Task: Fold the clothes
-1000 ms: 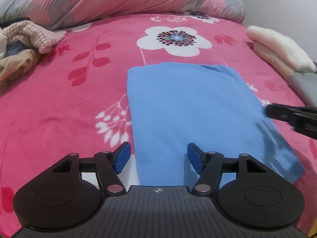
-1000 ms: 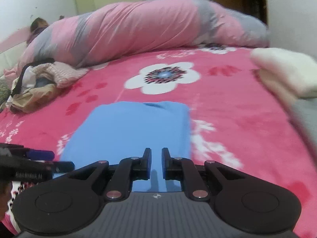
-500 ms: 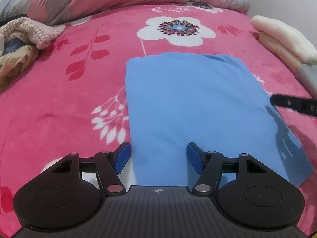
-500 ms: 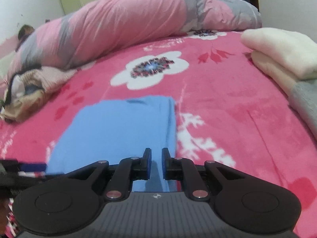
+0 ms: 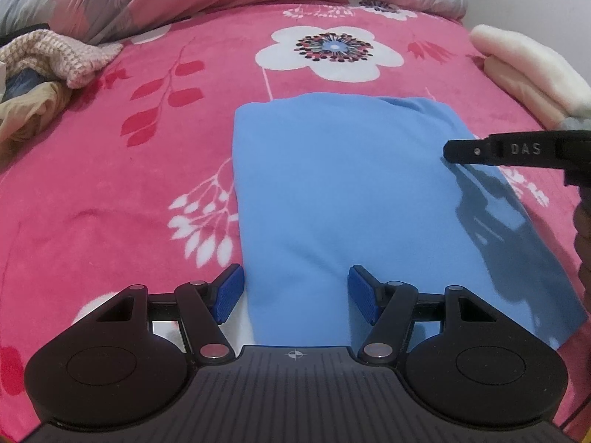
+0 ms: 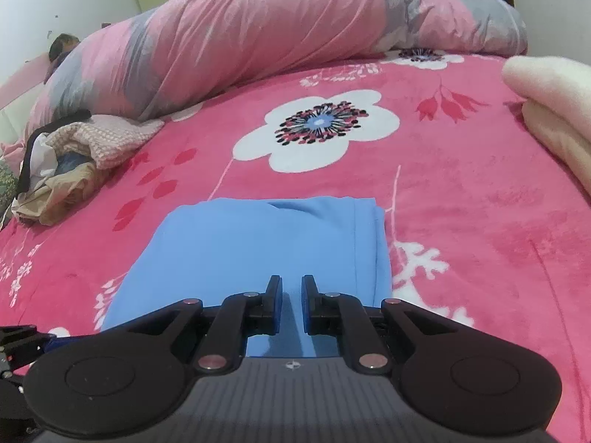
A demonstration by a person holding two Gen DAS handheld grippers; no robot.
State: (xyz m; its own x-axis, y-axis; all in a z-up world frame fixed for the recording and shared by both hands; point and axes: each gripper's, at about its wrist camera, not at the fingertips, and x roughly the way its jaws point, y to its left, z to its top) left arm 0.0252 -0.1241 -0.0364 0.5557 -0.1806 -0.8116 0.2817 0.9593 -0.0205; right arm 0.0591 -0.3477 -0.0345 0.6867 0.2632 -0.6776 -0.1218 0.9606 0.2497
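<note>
One blue garment (image 5: 354, 199), already folded into a long flat rectangle, lies on a pink flowered blanket (image 5: 110, 184), just below the blanket's big white flower. The left gripper (image 5: 295, 291) hangs over the garment's near left corner with its jaws spread apart and nothing between them. The right gripper (image 6: 291, 304) hovers over the garment's near right part, its jaws nearly closed with a narrow gap and no cloth pinched. The likely risk: if either gripper catches only the top layer, the lower layers could slide and undo the fold; the plush blanket may also drag the cloth askew. Counted: one blue garment, two grippers, one stack of folded cream clothes (image 5: 532, 70) right of the garment, one loose heap of unfolded clothes (image 6: 74, 162) to its left.
</note>
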